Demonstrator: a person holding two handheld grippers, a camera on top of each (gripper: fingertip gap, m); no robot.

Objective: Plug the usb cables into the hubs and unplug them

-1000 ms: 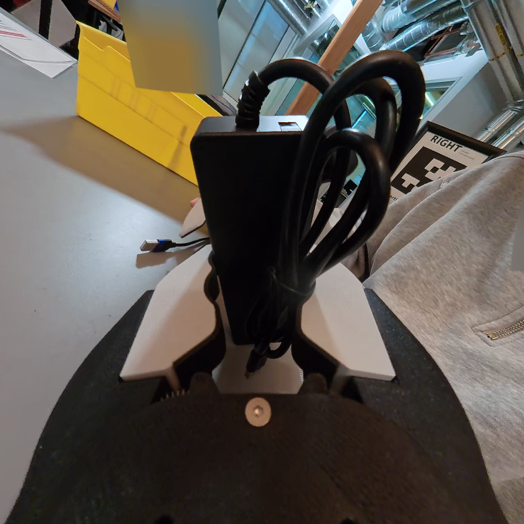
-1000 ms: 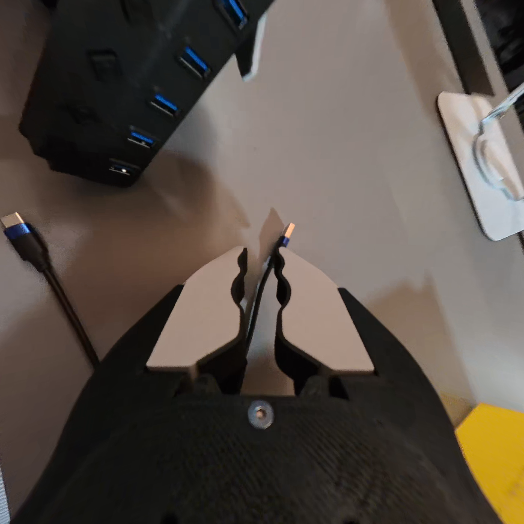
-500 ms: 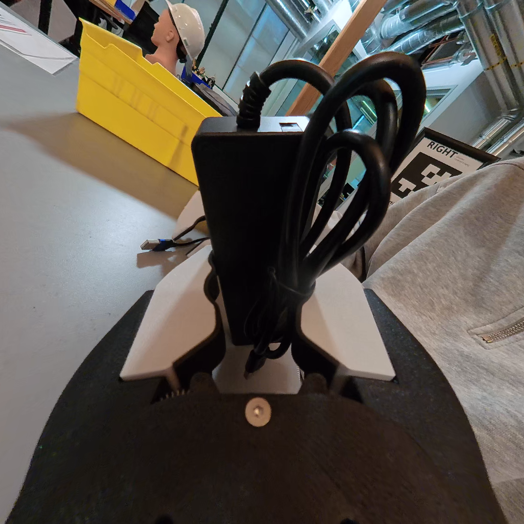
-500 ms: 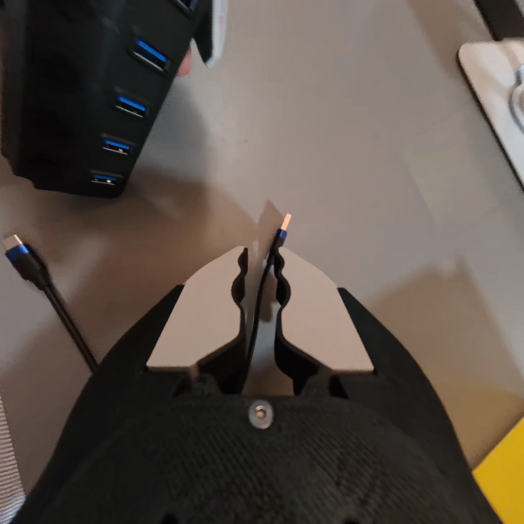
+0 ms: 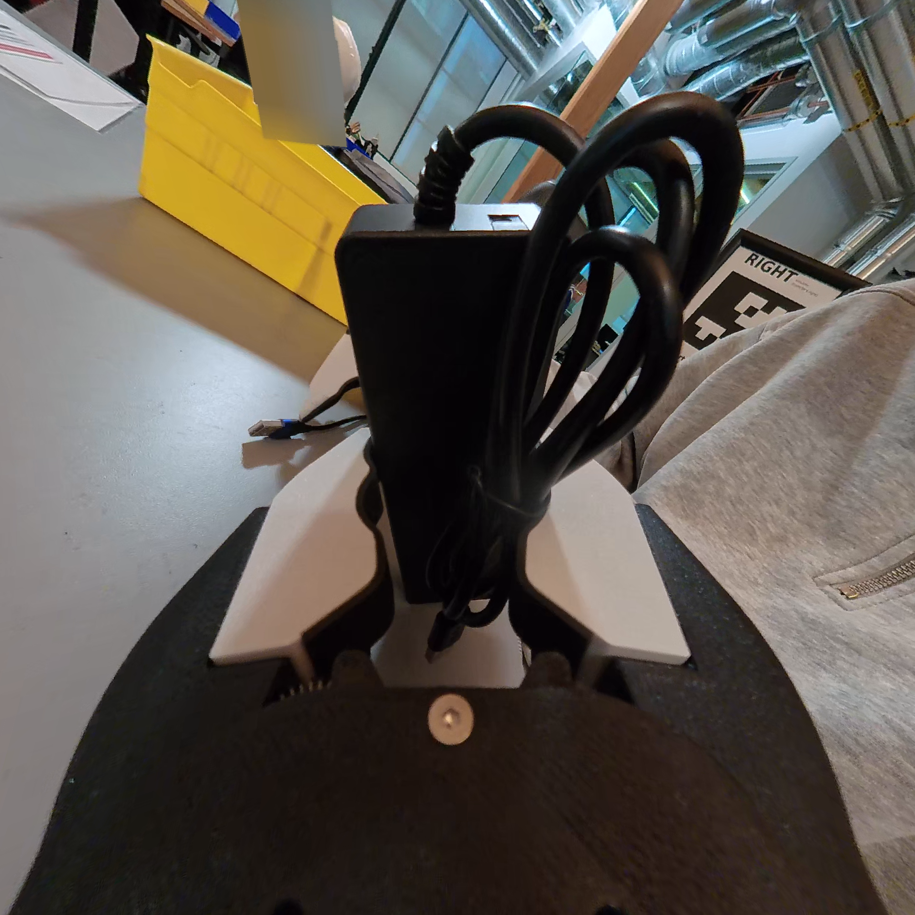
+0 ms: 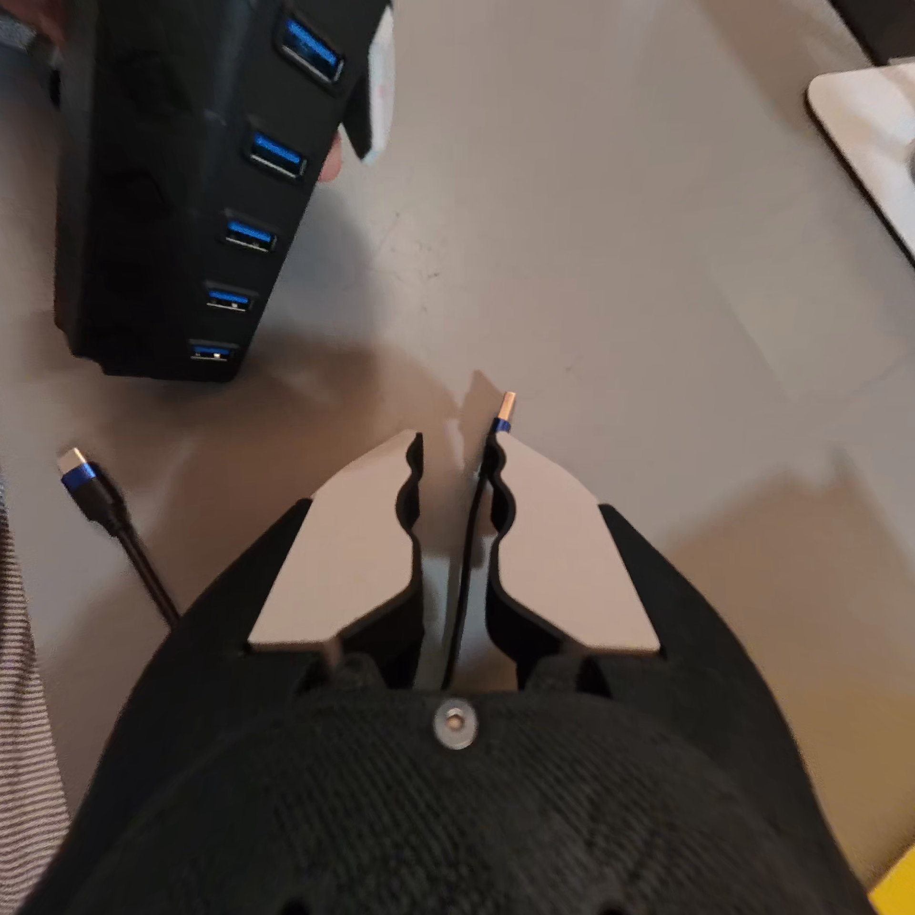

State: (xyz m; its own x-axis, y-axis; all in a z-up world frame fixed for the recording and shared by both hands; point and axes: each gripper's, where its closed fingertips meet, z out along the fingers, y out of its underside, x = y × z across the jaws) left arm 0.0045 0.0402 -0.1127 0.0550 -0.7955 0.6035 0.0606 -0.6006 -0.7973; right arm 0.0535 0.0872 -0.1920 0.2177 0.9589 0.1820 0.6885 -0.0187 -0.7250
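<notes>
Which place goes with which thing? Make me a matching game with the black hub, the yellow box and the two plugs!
Things:
1. black box-shaped USB hub with blue ports
2. yellow plastic bin
3. loose blue-collared USB plug
4. silver-tipped USB plug

Places:
A. poking out past the right gripper
B. standing on the grey table, behind the hub
C. clamped in the left gripper
D. lying on the table, left of the right gripper

Pairs: 1-C, 2-B, 3-D, 4-A.
</notes>
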